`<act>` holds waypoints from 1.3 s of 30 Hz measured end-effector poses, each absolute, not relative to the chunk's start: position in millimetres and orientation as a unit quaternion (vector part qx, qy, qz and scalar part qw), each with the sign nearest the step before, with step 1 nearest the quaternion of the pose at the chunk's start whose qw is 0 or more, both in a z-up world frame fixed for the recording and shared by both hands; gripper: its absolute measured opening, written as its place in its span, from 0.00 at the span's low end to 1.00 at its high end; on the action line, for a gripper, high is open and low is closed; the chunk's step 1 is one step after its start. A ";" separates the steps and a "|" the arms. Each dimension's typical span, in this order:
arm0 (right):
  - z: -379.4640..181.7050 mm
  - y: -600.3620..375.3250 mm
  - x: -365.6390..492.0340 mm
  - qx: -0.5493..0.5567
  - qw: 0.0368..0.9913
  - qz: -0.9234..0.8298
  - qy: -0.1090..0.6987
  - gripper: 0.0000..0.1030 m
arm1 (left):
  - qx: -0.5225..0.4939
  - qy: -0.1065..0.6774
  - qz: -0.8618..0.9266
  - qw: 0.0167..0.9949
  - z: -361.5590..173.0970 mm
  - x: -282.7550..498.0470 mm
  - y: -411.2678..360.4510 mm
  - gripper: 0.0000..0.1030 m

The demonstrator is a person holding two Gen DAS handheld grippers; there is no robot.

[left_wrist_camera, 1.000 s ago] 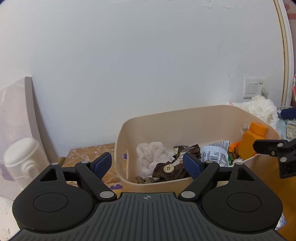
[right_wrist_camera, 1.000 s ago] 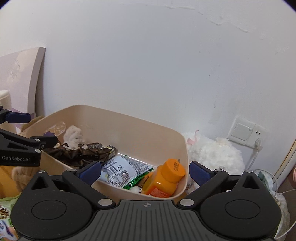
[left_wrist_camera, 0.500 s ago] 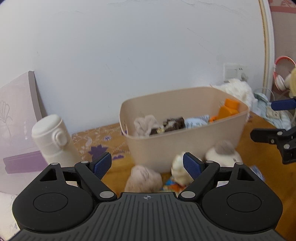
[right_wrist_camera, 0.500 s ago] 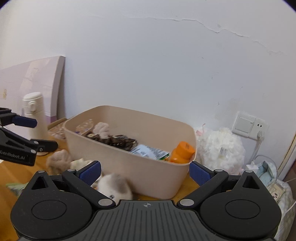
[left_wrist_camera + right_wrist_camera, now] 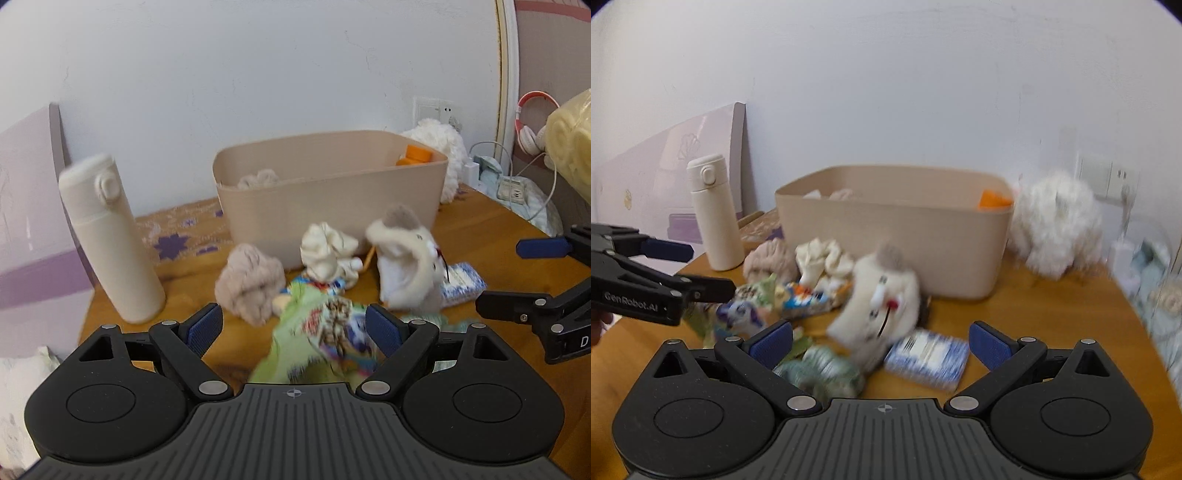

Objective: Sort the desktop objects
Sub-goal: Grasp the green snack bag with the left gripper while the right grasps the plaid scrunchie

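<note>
Both wrist views pulled back from beige plastic storage bin (image 5: 332, 206); wooden desktop (image 5: 1052, 314) clutter, unseen second ago, now in sight. Left gripper (image 5: 293, 328): jaws wide, empty, over green printed snack packet (image 5: 314, 339). Right gripper (image 5: 882, 343): jaws wide, empty, above blue-white tissue pack (image 5: 927, 358). Unsorted, before bin: tan knitted bundle (image 5: 251, 284), cream cloth scrunchie (image 5: 327, 254), white plush toy (image 5: 882, 299). Risk: items overlap, so closing may catch two; cream insulated bottle (image 5: 110, 240) upright nearby, sideways sweep could topple it.
</note>
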State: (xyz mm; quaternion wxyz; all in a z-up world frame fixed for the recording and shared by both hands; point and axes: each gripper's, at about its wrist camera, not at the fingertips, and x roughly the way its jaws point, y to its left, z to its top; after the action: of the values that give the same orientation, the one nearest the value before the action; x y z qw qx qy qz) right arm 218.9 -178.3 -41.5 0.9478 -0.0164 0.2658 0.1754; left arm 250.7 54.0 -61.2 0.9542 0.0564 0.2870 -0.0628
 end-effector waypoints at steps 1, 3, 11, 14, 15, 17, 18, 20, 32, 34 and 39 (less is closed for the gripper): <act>-45.1 -178.0 216.5 -0.015 0.948 0.174 0.267 1.00 | 0.044 0.291 -0.068 0.953 -65.2 250.2 55.8 0.84; -50.5 -176.6 212.6 -0.015 0.946 0.174 0.272 1.00 | 0.022 0.298 -0.075 0.951 -72.0 251.2 58.0 0.84; -65.2 -164.9 211.6 0.010 0.939 0.182 0.292 1.00 | -0.025 0.306 -0.080 0.948 -92.5 259.6 57.7 0.84; -69.2 -161.5 216.7 0.007 0.938 0.179 0.298 1.00 | -0.042 0.305 -0.081 0.948 -97.5 263.7 60.3 0.84; -70.0 -161.4 218.5 0.008 0.937 0.179 0.299 1.00 | -0.051 0.305 -0.083 0.947 -99.5 265.2 62.1 0.84; -71.2 -159.3 222.1 0.009 0.938 0.176 0.300 1.00 | -0.064 0.304 -0.084 0.947 -102.3 267.3 64.8 0.84; -71.6 -157.8 223.2 0.010 0.938 0.174 0.298 1.00 | -0.069 0.303 -0.084 0.947 -103.8 268.1 66.4 0.84; -72.8 -155.3 224.7 0.006 0.939 0.175 0.295 1.00 | -0.077 0.299 -0.080 0.948 -105.3 268.7 69.9 0.84; -80.4 -151.0 229.0 0.022 0.929 0.203 0.309 0.29 | -0.124 0.315 -0.114 0.934 -110.4 273.2 80.4 0.51; -80.6 -152.5 228.9 0.029 0.927 0.206 0.313 0.21 | -0.125 0.313 -0.114 0.935 -110.0 271.7 79.6 0.49; -77.5 -153.5 222.9 0.023 0.930 0.200 0.307 0.13 | -0.122 0.307 -0.113 0.937 -107.5 268.0 76.0 0.47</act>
State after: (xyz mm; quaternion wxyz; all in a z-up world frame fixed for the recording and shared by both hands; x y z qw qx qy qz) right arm 222.9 -153.5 -77.5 0.9302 0.0230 0.3066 0.2002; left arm 268.0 76.0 -107.5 0.9370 -0.1219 0.3074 -0.1131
